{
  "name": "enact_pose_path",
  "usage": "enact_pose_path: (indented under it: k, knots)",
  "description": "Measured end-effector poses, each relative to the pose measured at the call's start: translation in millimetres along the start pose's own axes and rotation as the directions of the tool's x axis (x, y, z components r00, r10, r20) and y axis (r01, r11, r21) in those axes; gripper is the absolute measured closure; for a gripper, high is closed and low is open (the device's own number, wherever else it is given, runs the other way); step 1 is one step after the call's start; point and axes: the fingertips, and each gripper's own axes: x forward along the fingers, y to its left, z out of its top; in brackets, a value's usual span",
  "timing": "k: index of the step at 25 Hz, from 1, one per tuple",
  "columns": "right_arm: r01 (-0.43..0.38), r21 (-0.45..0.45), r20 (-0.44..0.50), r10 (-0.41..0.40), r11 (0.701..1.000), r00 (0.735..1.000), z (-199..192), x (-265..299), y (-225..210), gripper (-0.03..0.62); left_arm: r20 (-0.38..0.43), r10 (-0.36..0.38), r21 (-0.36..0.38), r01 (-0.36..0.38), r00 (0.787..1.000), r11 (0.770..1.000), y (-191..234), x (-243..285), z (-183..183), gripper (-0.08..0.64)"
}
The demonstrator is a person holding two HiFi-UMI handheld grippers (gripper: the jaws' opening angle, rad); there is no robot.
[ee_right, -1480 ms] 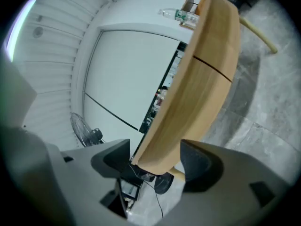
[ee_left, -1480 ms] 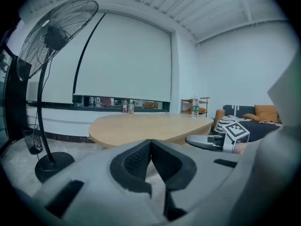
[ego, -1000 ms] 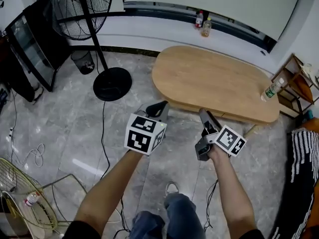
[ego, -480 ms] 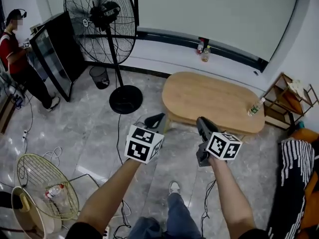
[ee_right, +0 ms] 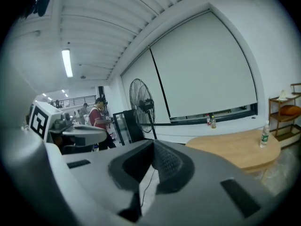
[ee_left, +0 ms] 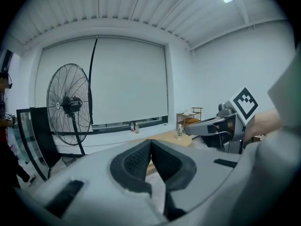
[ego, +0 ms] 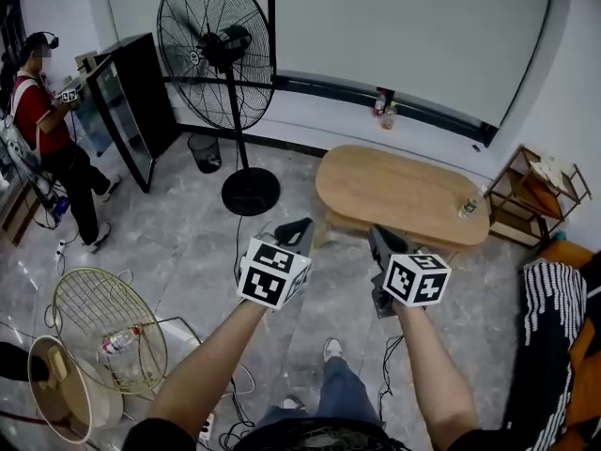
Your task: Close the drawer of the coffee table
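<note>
The oval wooden coffee table (ego: pixel 404 191) stands ahead of me on the grey stone floor, with one plastic bottle (ego: pixel 468 208) near its right end. Its near side looks flush, and no drawer shows pulled out. My left gripper (ego: pixel 299 230) and right gripper (ego: pixel 380 238) are held side by side in the air, short of the table and touching nothing. In the left gripper view the dark pads (ee_left: pixel 136 157) meet at their tips with nothing between them. The right gripper's pads (ee_right: pixel 164 161) are pressed together too, also empty. Each gripper shows in the other's view.
A tall standing fan (ego: pixel 225 50) with a round base (ego: pixel 250 192) stands left of the table. A black cabinet (ego: pixel 131 101) and a person in red (ego: pixel 47 111) are at far left. A wire fan guard (ego: pixel 108 327) and cables lie on the floor. A small shelf (ego: pixel 531 195) stands at right.
Both grippers have risen and drawn back from the table, which now looks smaller and farther off. The right gripper has rolled so its marker cube sits more squarely.
</note>
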Motion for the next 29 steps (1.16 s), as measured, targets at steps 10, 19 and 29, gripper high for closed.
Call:
enact_pose_path:
  k: [10,19,29]
  knots:
    - [-0.006,-0.077,0.01,0.006,0.997,1.0,6.5,-46.0,29.0,0.588,0.01,0.026,-0.002,-0.026,1.0,1.0,-23.4,-43.3,-0.8,0.558]
    - [-0.011,-0.125,0.031,0.015,0.992,0.999,27.7,-65.5,35.9,0.589,0.026,0.032,-0.008,-0.032,0.999,0.999,-38.8,-49.9,18.8,0.558]
    - [-0.005,-0.147,0.045,0.011,0.989,0.999,15.0,-70.3,29.9,0.588,0.039,0.052,-0.042,-0.05,0.998,0.998,-41.1,-49.8,4.0,0.558]
